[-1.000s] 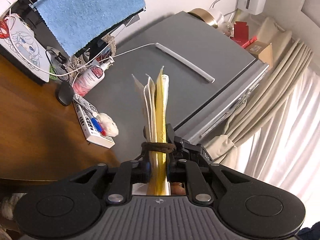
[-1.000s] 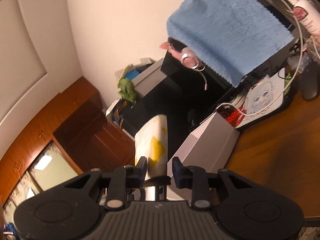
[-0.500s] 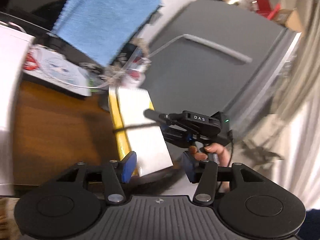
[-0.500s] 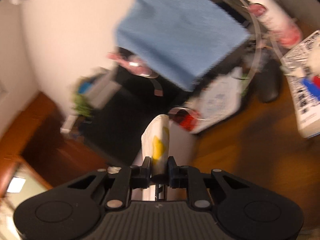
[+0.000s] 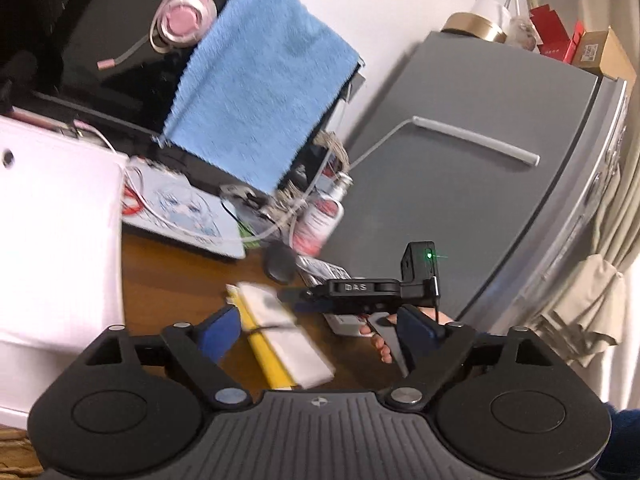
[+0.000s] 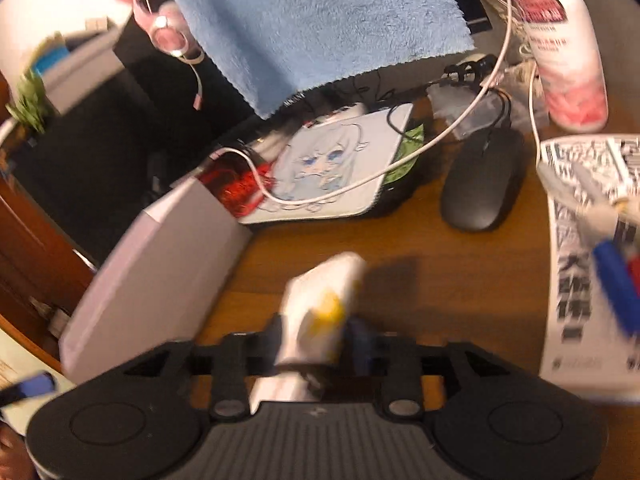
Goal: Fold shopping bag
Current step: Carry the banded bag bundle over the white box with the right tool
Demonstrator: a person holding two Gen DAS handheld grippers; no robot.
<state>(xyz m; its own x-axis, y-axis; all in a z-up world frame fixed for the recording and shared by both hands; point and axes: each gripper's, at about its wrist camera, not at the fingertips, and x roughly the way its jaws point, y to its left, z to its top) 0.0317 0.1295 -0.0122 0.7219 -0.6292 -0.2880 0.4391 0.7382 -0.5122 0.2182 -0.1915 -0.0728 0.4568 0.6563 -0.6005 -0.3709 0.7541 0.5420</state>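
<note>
**Folded bag bundle held low over the desk**

My left gripper (image 5: pixel 320 326) stands spread wide with nothing between its blue pads. Just ahead of its jaws lies the shopping bag (image 5: pixel 280 334), already folded into a flat white-and-yellow packet with a dark band (image 5: pixel 269 326) round its middle, low over or on the wooden desk (image 5: pixel 176 276); blur keeps me from telling whether it touches the wood.

My right gripper (image 6: pixel 314 334) is clenched on the packet's near end, and the rest pokes forward past the jaws. From the left view it reaches in from the right of my jaws.

I judge the packet light, soft and a little slick: layers could slide or spring open if pinched at a loose edge. The banded middle, where the layers are tied together, looks the safest hold.

Beyond the jaws sit a black mouse (image 6: pixel 482 182), a pink bottle (image 6: pixel 564 48) and a blue towel (image 5: pixel 256 100).
</note>
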